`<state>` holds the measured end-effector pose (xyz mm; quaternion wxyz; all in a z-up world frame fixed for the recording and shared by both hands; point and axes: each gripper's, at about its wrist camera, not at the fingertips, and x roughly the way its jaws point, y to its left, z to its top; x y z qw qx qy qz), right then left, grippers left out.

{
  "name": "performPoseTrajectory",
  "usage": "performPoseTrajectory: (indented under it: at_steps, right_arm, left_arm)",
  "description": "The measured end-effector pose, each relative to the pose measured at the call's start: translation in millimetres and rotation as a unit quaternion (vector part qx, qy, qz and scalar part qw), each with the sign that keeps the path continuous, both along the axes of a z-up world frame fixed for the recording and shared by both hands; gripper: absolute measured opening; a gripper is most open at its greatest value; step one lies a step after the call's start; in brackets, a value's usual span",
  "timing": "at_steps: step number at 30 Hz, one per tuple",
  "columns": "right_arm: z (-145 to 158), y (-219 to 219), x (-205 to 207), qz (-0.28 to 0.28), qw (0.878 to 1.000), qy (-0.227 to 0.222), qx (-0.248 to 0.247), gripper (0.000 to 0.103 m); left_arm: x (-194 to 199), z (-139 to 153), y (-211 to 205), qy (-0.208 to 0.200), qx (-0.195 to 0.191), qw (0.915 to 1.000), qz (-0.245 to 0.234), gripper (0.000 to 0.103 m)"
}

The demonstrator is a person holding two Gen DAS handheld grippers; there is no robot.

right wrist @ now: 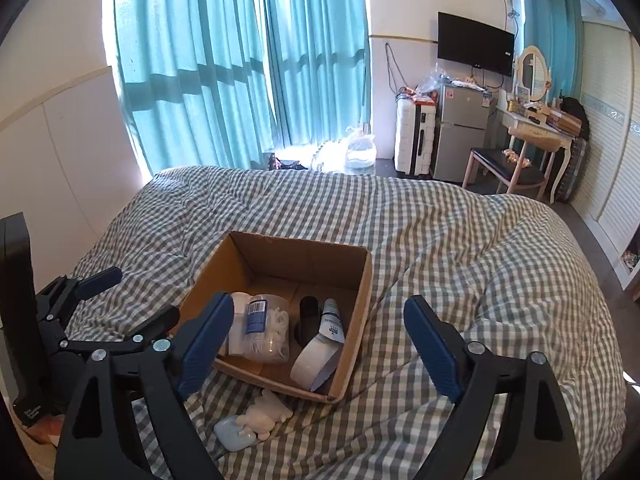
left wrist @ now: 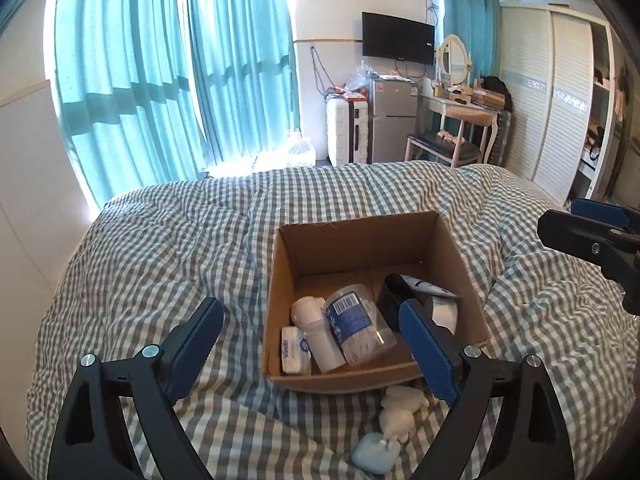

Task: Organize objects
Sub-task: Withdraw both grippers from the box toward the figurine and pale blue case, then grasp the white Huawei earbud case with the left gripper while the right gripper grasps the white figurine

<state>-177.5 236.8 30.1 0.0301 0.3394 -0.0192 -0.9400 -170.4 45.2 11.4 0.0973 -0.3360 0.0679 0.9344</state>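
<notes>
An open cardboard box stands on the checked bedcover. It holds a clear jar of cotton swabs, a white bottle, a tissue pack, a black item, a white tube and a tape roll. A white bear figure and a pale blue case lie in front of the box. My left gripper is open and empty at the box's near side. My right gripper is open and empty over the box's near right corner.
The checked bedcover is rumpled around the box. Teal curtains, a white suitcase, a small fridge, a dressing table with chair and a wardrobe stand beyond the bed.
</notes>
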Motion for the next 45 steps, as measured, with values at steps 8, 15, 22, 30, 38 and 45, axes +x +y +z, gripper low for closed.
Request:
performPoseTrajectory:
  at_steps: [8, 15, 22, 30, 38, 45]
  right_arm:
    - [-31.4, 5.0, 28.9, 0.003, 1.000, -0.016, 0.001, 0.099]
    - [-91.1, -6.0, 29.2, 0.006, 0.999, -0.044, 0.025, 0.099]
    - [-132.2, -5.3, 30.1, 0.011, 0.998, -0.061, 0.016, 0.099]
    - [-156.6, 9.7, 25.5, -0.003, 0.994, -0.099, -0.037, 0.099]
    - [-169.4, 3.9, 22.6, -0.005, 0.992, -0.124, -0.023, 0.099]
    - [-173.7, 2.4, 22.0, -0.006, 0.991, -0.133, -0.017, 0.099]
  left_arm:
    - [33.2, -34.1, -0.3, -0.033, 0.002, 0.9990, 0.030, 0.093]
    - [36.4, -77.0, -5.7, -0.060, 0.005, 0.9967, 0.054, 0.093]
    - [52.6, -123.9, -7.1, -0.090, 0.019, 0.9950, 0.040, 0.093]
    - [60.7, -151.6, 3.6, -0.114, 0.035, 0.9928, 0.004, 0.093]
    - [58.0, -171.2, 11.2, -0.136, 0.029, 0.9903, -0.004, 0.093]
    - [61.9, -180.3, 26.7, -0.148, 0.015, 0.9879, -0.044, 0.088]
